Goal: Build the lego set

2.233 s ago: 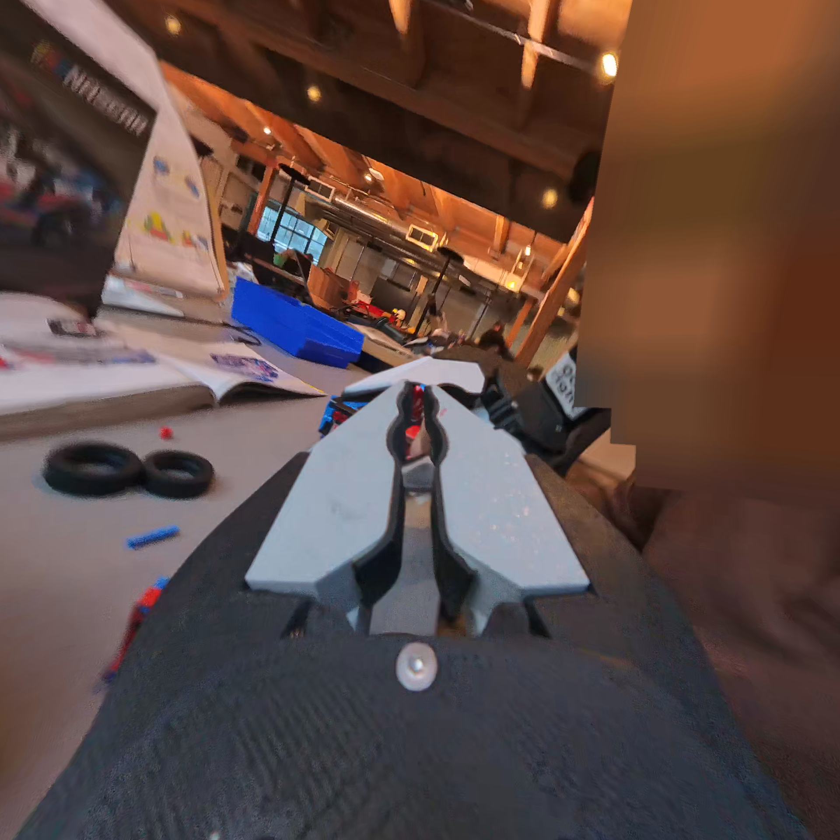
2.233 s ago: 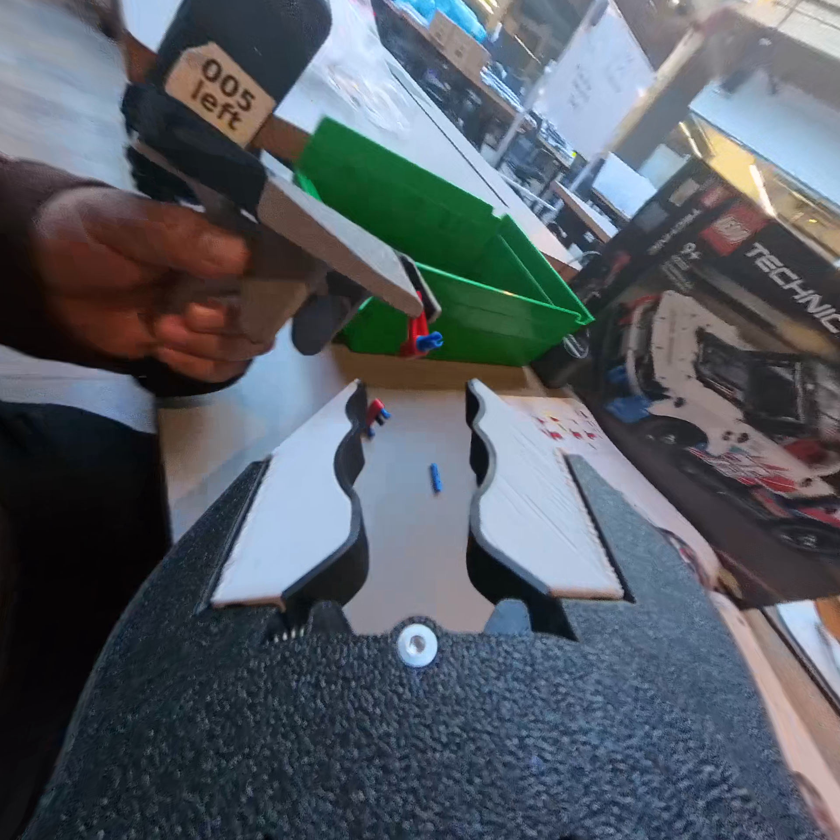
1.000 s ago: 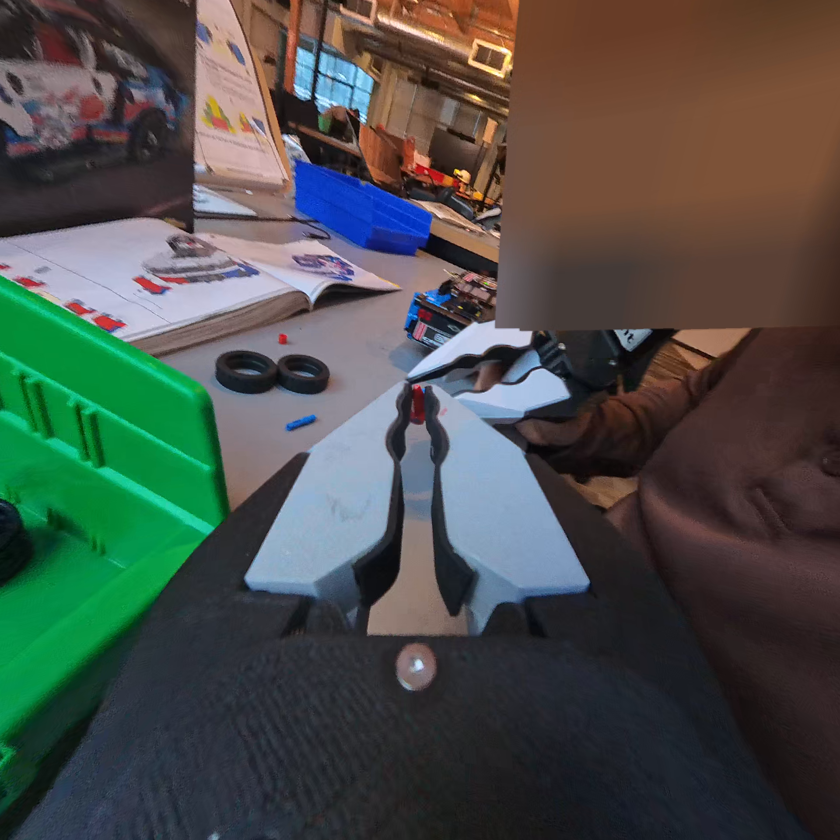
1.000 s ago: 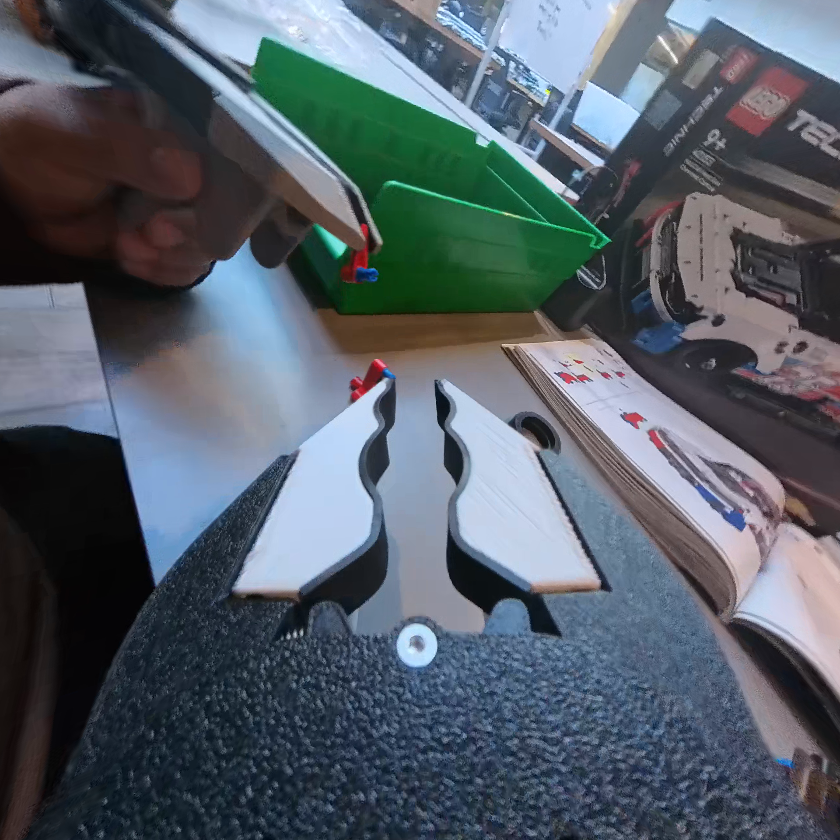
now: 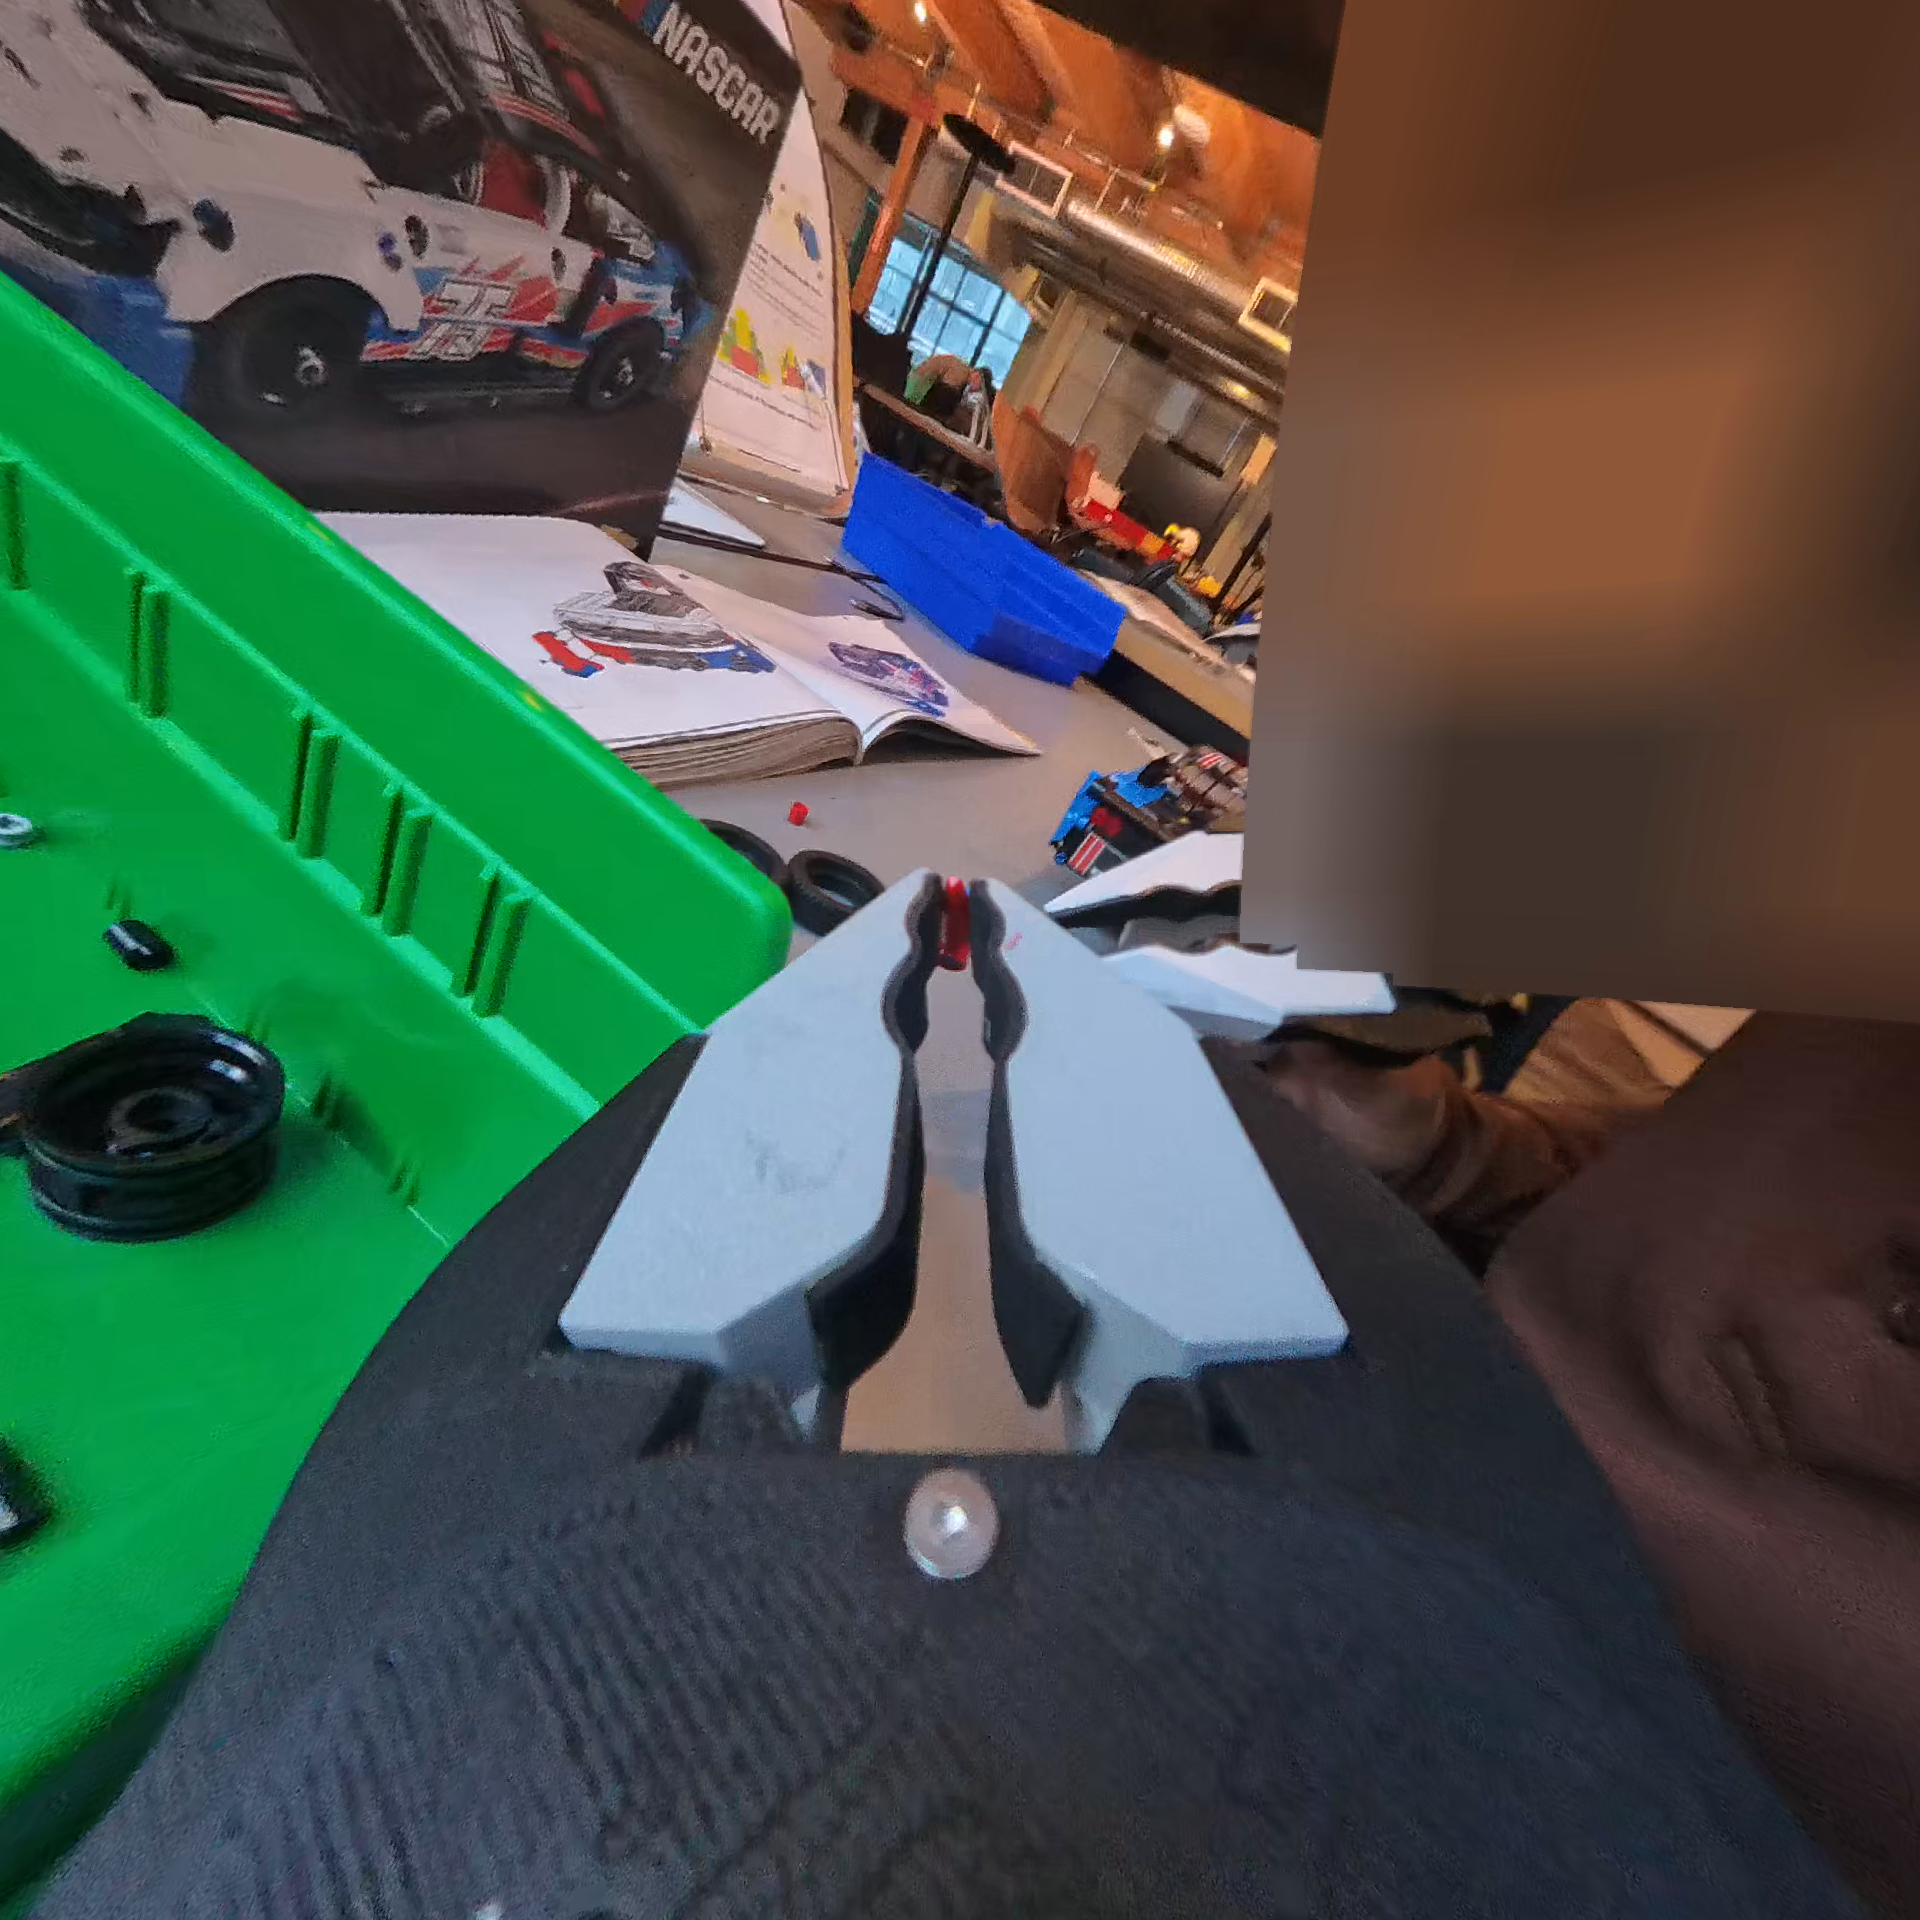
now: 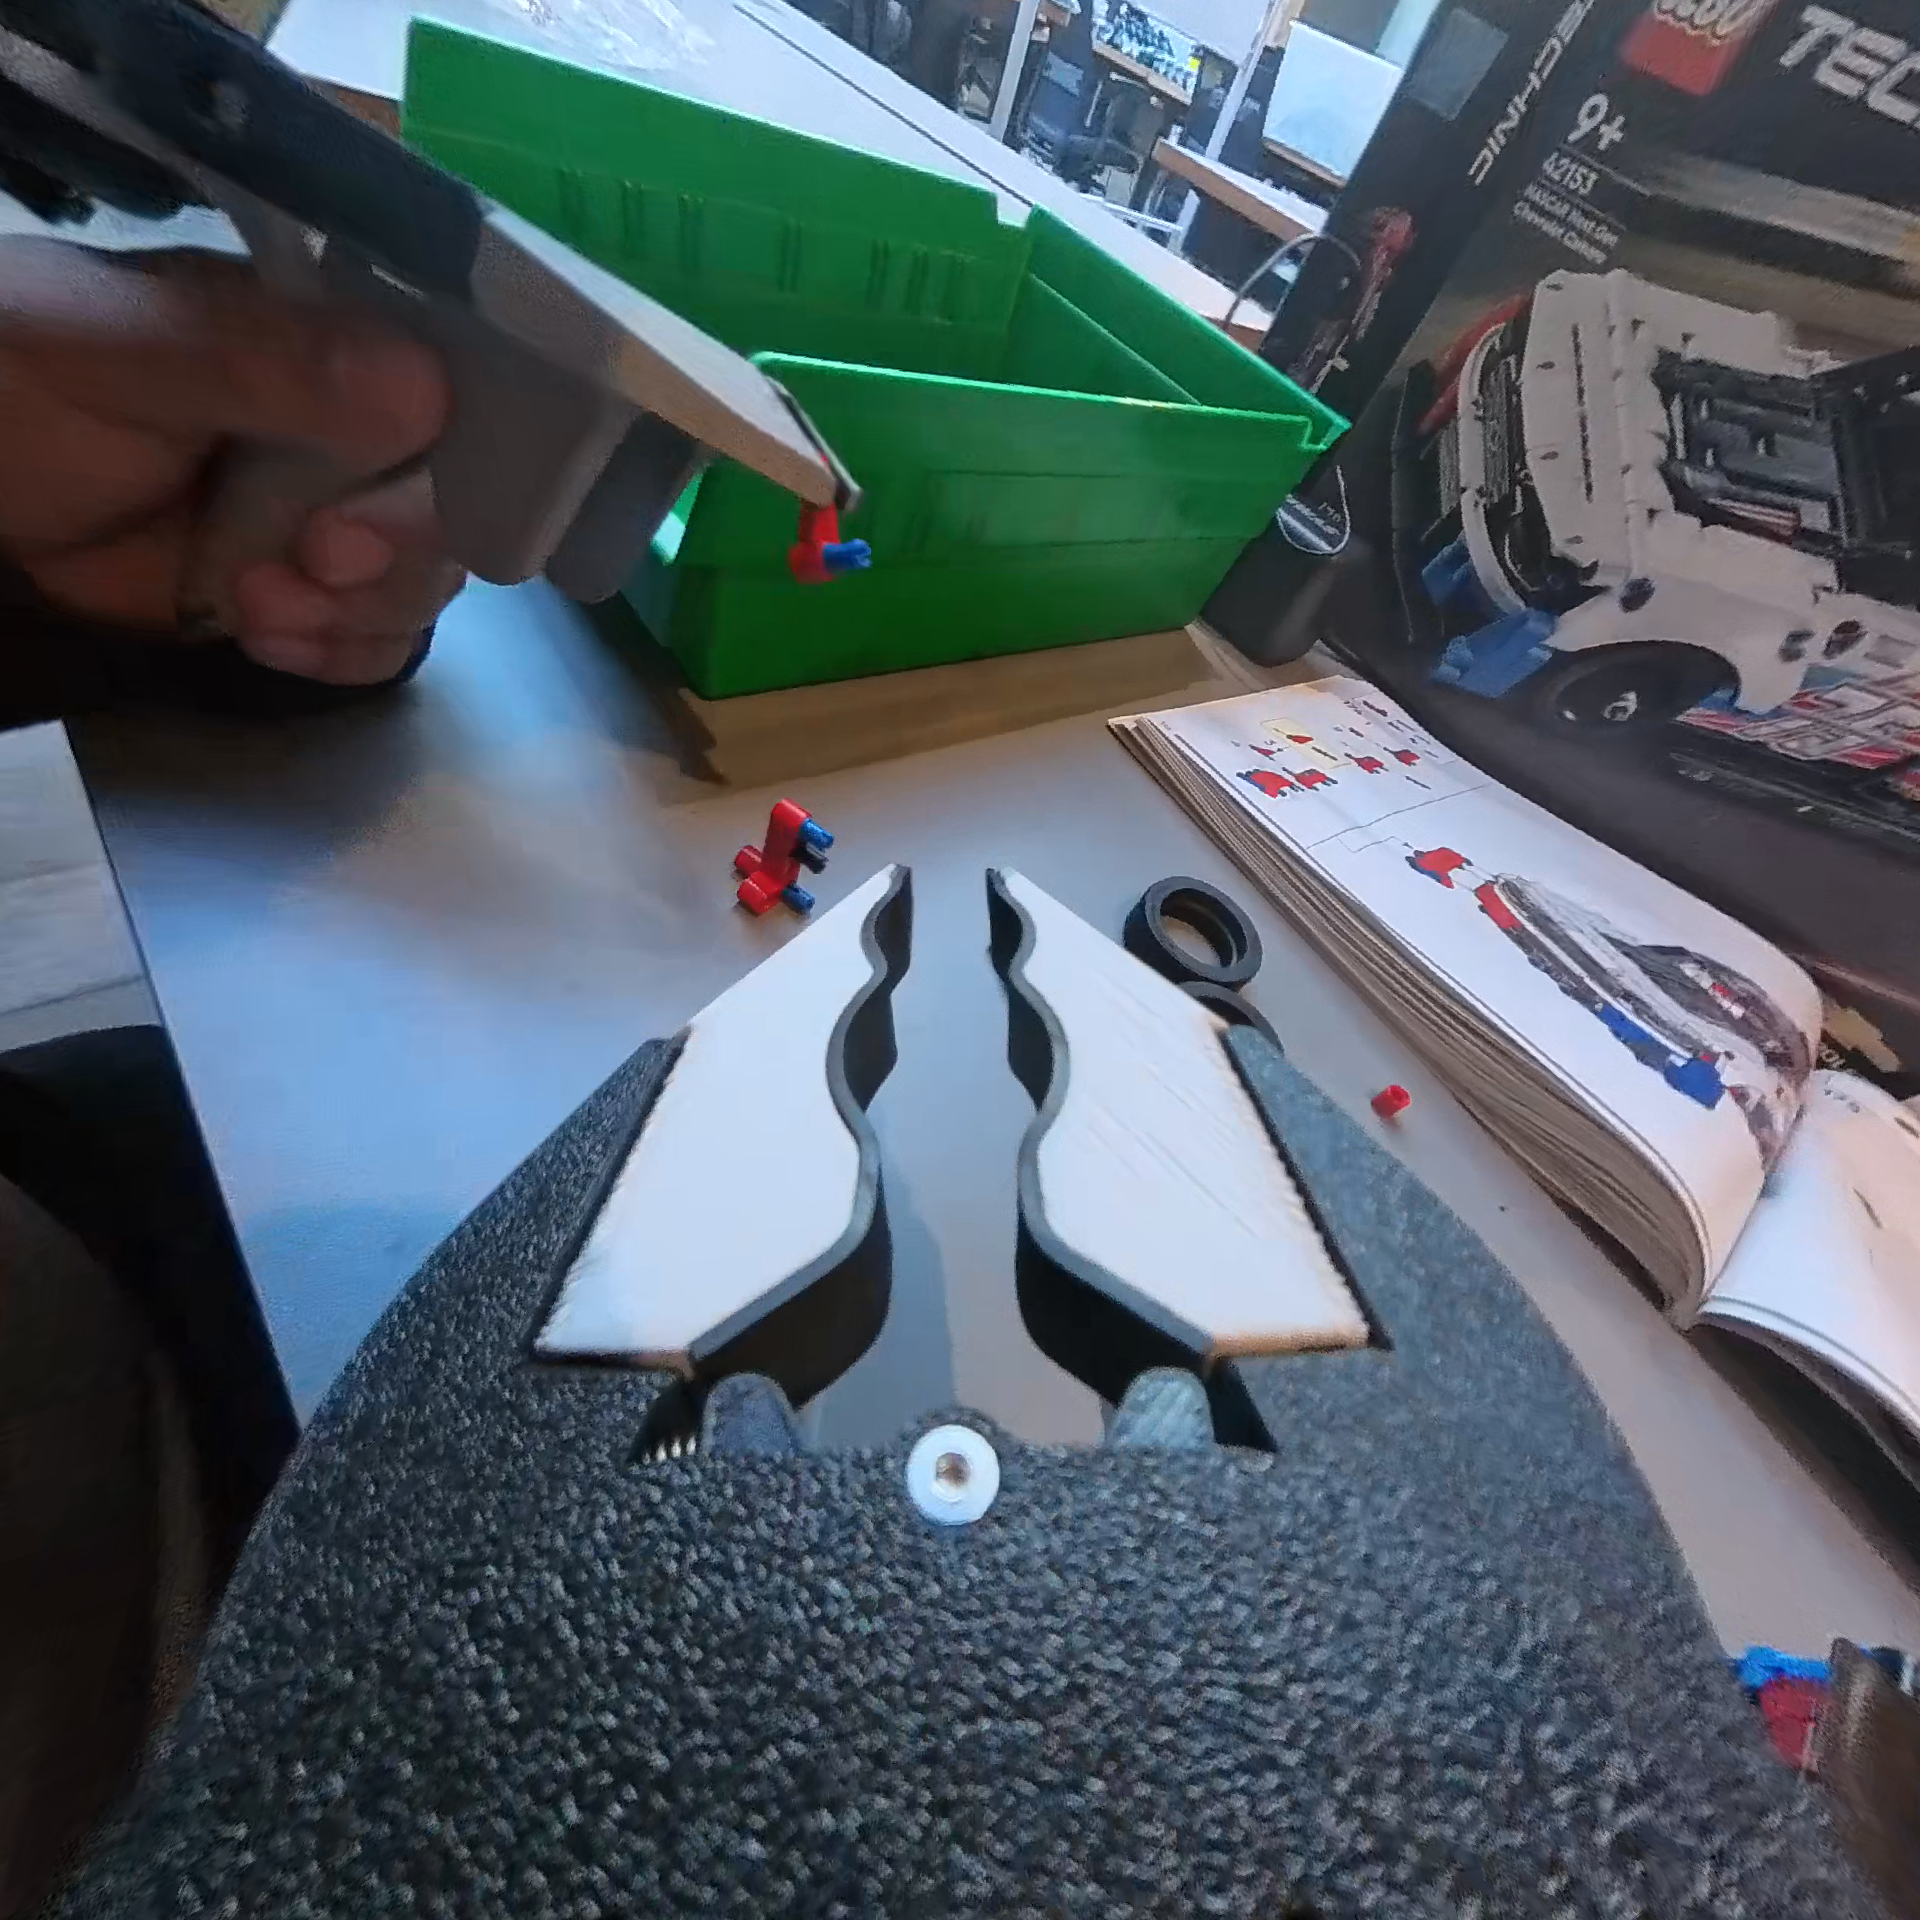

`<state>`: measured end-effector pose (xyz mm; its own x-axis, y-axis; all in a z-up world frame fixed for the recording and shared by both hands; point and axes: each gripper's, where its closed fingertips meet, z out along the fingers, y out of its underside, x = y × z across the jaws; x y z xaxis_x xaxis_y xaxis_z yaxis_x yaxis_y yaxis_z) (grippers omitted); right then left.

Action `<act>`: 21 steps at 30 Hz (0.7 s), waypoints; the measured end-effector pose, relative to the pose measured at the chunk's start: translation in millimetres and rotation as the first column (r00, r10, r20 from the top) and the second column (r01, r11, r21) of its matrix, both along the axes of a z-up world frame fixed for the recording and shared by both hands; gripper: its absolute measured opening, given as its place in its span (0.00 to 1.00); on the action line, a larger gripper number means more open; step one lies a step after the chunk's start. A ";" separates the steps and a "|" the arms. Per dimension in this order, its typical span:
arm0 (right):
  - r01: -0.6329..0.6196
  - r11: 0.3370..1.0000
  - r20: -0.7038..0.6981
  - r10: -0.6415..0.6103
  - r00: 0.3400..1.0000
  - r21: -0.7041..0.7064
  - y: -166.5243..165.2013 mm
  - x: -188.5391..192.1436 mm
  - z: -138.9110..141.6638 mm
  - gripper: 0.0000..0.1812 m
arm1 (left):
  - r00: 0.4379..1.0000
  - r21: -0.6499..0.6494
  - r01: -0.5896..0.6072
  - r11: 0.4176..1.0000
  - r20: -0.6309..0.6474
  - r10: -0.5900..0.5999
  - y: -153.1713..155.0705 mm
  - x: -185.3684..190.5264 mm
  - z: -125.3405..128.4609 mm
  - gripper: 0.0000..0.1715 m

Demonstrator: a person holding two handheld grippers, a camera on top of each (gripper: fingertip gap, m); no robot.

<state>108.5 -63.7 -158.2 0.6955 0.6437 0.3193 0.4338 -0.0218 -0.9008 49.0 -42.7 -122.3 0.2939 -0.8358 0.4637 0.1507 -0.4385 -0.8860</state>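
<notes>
While the left gripper (image 5: pixel 951 914) is clenched on a small red lego piece with a blue pin (image 6: pixel 824 542), it hangs in the air just in front of the green bin (image 6: pixel 997 499), the piece gripped at the very fingertips with the blue pin sticking out sideways. A hand (image 6: pixel 197 457) squeezes its handle, out to the side of the bin. The right gripper (image 6: pixel 948 896) is held low over the grey table (image 6: pixel 436 914), its jaws parted a little with nothing between them. Just beside its left fingertip, well in front of the bin, a second red-and-blue lego assembly (image 6: pixel 779 857) lies on the table. Two black tyres (image 6: pixel 1195 930) rest between the right gripper and the open instruction booklet (image 6: pixel 1475 935), and a tiny red stud (image 6: pixel 1388 1101) sits near the booklet's edge. Behind the booklet, next to the bin, stands the set's box (image 6: pixel 1662 436). Inside the bin lies a black wheel rim (image 5: pixel 151 1122).
</notes>
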 end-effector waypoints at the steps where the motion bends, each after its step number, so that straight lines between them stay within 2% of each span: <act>1: -0.003 1.000 0.018 0.003 1.000 0.015 -1.1 -1.6 -0.5 0.07 | 1.000 -0.026 0.001 1.000 0.012 -0.001 0.1 1.6 -0.8 0.02; 4: -0.017 0.999 0.083 0.013 0.996 0.048 -2.9 -8.2 -4.0 0.11 | 0.998 -0.123 0.020 0.992 0.061 -0.012 -5.5 9.4 -1.5 0.01; 6: -0.026 0.998 0.117 0.019 0.993 0.065 -2.2 -13.7 -4.8 0.17 | 0.991 -0.238 0.036 0.971 0.131 -0.005 -8.2 15.6 -1.2 0.01; 9: -0.047 0.995 0.112 0.037 0.993 0.083 -1.8 -23.1 1.0 0.25 | 0.973 -0.425 0.041 0.904 0.223 0.060 -7.4 20.1 -7.9 0.01; 12: -0.069 0.990 0.177 0.047 0.983 0.120 -5.2 -28.1 3.3 0.28 | 0.964 -0.529 0.087 0.844 0.259 0.063 -17.5 26.3 -13.5 0.01; 14: -0.085 0.986 0.183 0.058 0.981 0.146 -10.6 -31.4 10.5 0.27 | 0.965 -0.562 0.095 0.821 0.255 0.063 -26.1 30.2 -17.4 0.01; 15: -0.099 0.985 0.185 0.072 0.980 0.141 -14.0 -33.1 11.8 0.22 | 0.966 -0.575 0.098 0.812 0.251 0.061 -30.4 32.1 -19.4 0.01; 16: -0.113 0.985 0.199 0.085 0.976 0.129 -16.9 -34.0 10.5 0.13 | 0.966 -0.590 0.099 0.801 0.249 0.064 -33.8 33.4 -21.3 0.01; 17: -0.121 0.985 0.221 0.092 0.971 0.122 -18.3 -33.8 8.0 0.08 | 0.964 -0.604 0.104 0.790 0.256 0.070 -36.3 34.2 -22.0 0.01; 21: -0.140 0.979 0.267 0.096 0.959 0.151 -25.3 -34.1 7.6 0.10 | 0.956 -0.653 0.115 0.748 0.278 0.096 -41.8 34.6 -23.2 0.01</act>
<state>74.4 -89.0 -150.6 0.4978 0.6387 0.5867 0.6412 0.1845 -0.7448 83.6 -84.5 -145.5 0.0597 -0.2929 0.9543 0.3330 -0.8954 -0.2957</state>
